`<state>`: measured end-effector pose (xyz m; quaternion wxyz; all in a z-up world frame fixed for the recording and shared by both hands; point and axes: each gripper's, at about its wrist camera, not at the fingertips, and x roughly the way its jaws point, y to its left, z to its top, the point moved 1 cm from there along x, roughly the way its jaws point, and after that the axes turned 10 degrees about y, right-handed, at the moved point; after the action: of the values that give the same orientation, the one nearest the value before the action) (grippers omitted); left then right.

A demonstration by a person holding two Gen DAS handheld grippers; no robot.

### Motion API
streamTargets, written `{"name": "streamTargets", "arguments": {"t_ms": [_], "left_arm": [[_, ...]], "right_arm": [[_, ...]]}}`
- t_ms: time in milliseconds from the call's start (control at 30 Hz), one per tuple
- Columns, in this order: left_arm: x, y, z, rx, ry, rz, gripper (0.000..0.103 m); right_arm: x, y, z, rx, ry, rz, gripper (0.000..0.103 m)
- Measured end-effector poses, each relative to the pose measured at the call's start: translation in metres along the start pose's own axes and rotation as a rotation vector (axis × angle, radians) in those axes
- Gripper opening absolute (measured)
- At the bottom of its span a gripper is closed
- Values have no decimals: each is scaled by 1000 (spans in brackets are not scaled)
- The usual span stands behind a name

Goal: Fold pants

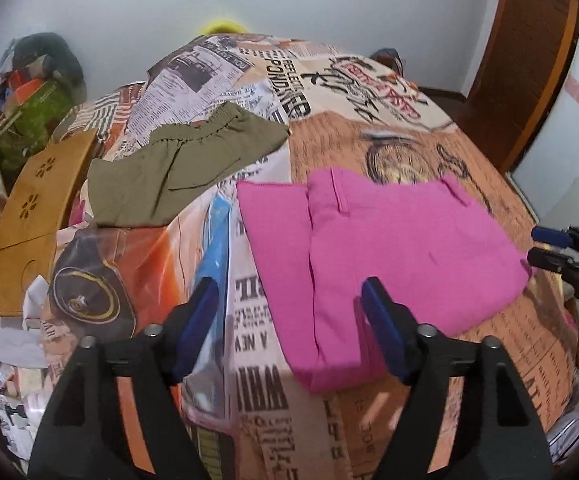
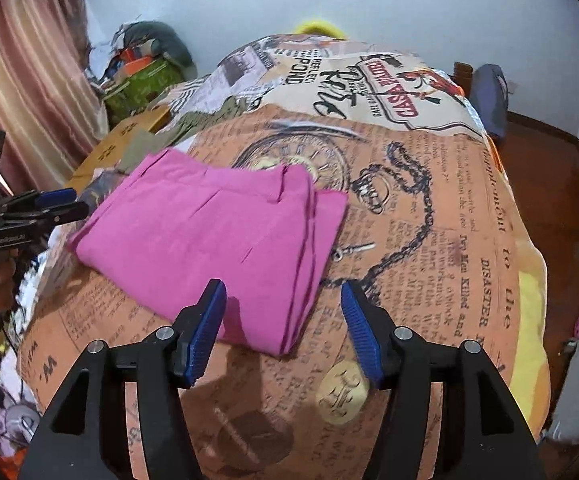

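The pink pants [image 1: 389,248] lie folded into a flat stack on the newspaper-print bedspread [image 1: 429,152]; they also show in the right wrist view [image 2: 213,236]. My left gripper [image 1: 289,292] is open and empty, hovering above the stack's left front corner. My right gripper [image 2: 283,292] is open and empty, just above the stack's near right corner. Each gripper shows in the other's view, the right one [image 1: 545,246] at the stack's right edge, the left one [image 2: 69,202] at its left edge.
An olive-green garment [image 1: 177,164] lies folded behind the pink stack to the left. A mustard cloth [image 1: 37,216] hangs off the bed's left side. Clutter and a green bag [image 1: 37,120] sit in the far left corner. A curtain [image 2: 21,72] hangs left; wooden door [image 1: 525,52] right.
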<state>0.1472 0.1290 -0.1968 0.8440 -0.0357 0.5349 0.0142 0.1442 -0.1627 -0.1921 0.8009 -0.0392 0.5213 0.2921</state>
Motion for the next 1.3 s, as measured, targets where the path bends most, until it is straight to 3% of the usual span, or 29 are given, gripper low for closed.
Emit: {"name": "streamTargets", "arguments": {"t_ms": [300,667,1000,1133,1300], "left_arm": [[42,10,17,-61,87,-146,79],[68,13,36,-111,132,-307,80],[63,-2,29,-57,129,-349,81],[56,-6,23,-44,132,-386,81],[60,-7,26,-59,134,-376,80]], "right_arm": [[28,-14,10,54,58,80,62],[57,-31,20,142,118,230,69],[55,-22,19,138,135,307,71],[51,-20,14,133,130,303,66],[55,-19,19,126,118,286,57]]}}
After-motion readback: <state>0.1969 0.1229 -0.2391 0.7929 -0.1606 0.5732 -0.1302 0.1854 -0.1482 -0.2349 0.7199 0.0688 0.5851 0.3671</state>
